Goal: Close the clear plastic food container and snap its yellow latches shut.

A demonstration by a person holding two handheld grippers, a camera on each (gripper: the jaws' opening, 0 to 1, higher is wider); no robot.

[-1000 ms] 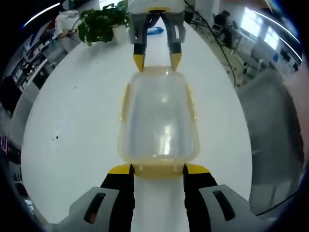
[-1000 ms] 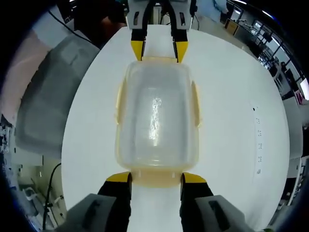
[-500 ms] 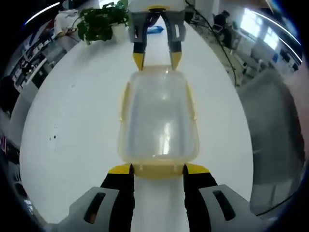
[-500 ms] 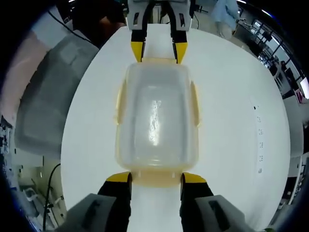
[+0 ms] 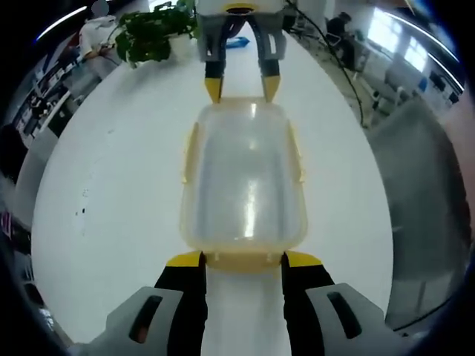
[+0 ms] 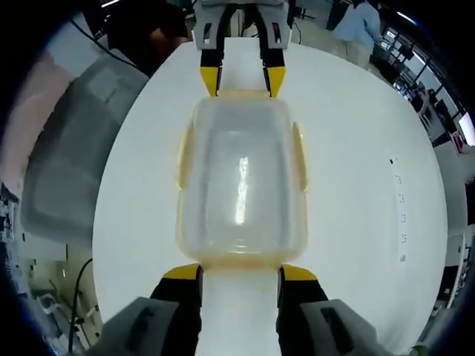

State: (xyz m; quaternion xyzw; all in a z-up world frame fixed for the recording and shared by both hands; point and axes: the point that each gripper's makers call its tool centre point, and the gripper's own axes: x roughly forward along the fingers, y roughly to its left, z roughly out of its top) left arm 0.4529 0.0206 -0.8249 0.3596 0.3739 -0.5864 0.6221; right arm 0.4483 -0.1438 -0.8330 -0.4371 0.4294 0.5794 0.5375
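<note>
The clear plastic container (image 5: 245, 178) lies on the round white table (image 5: 111, 193) with its lid on and yellow latches along its sides (image 5: 191, 152) and ends. My left gripper (image 5: 243, 259) stands open at the near end, its yellow tips flanking the end latch (image 5: 243, 261). My right gripper (image 5: 242, 90) is open at the far end in the same way. In the right gripper view the container (image 6: 241, 185) sits between my right gripper (image 6: 239, 272) and the left gripper (image 6: 243, 80), with side latches (image 6: 182, 156) flat against the walls.
A potted plant (image 5: 152, 33) stands at the table's far left edge. A grey covered seat (image 5: 415, 200) sits beside the table and appears as the grey seat (image 6: 67, 163). Black cables (image 5: 334, 67) run off the table. A person (image 6: 364, 26) stands in the background.
Both views have shifted slightly, so the container looks a little longer. Both grippers stay open at the container's ends. A person in the background has walked across.
</note>
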